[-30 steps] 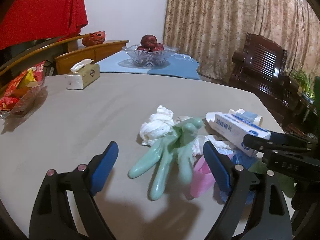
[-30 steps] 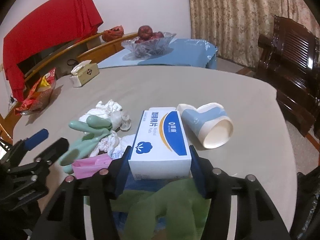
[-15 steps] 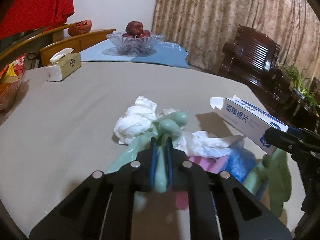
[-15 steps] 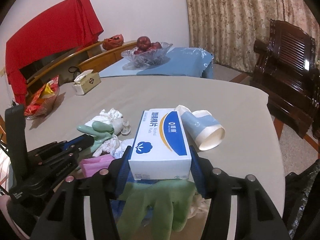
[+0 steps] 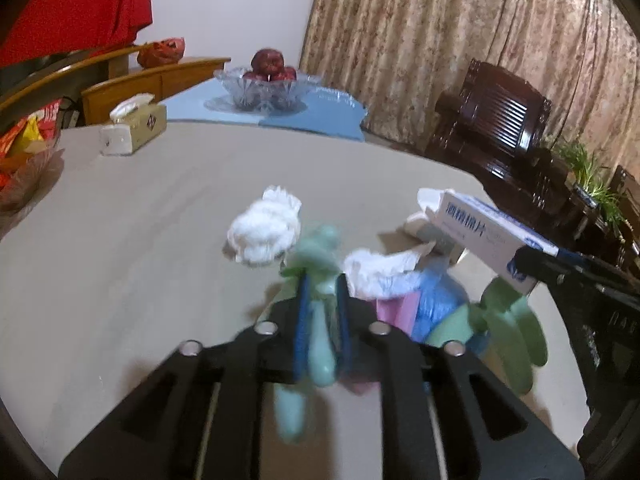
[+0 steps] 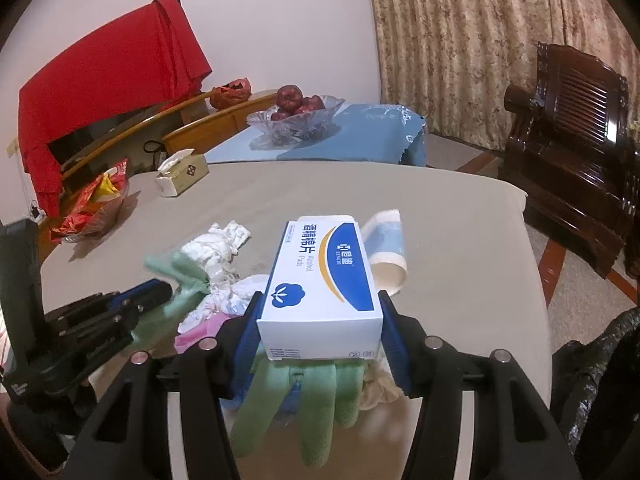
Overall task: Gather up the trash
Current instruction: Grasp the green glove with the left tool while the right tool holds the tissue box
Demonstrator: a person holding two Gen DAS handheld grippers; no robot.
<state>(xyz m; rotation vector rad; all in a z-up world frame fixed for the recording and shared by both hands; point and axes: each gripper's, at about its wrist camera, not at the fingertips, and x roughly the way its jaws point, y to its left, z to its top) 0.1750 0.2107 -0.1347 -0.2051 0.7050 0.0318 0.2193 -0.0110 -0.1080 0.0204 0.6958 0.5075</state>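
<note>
While the right gripper [image 6: 320, 320] clamps the wipes box [image 6: 322, 280], the left gripper [image 5: 322, 300], jaws easing open, pinches 1 green glove [image 5: 320, 272]; binning's probably next.

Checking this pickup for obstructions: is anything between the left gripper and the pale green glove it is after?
Nothing visible. The pale green glove already lies between the pads of the left gripper, whose jaws are opening slightly. The crumpled white tissue lies beyond it, the pink scrap beside it; neither blocks.
</note>
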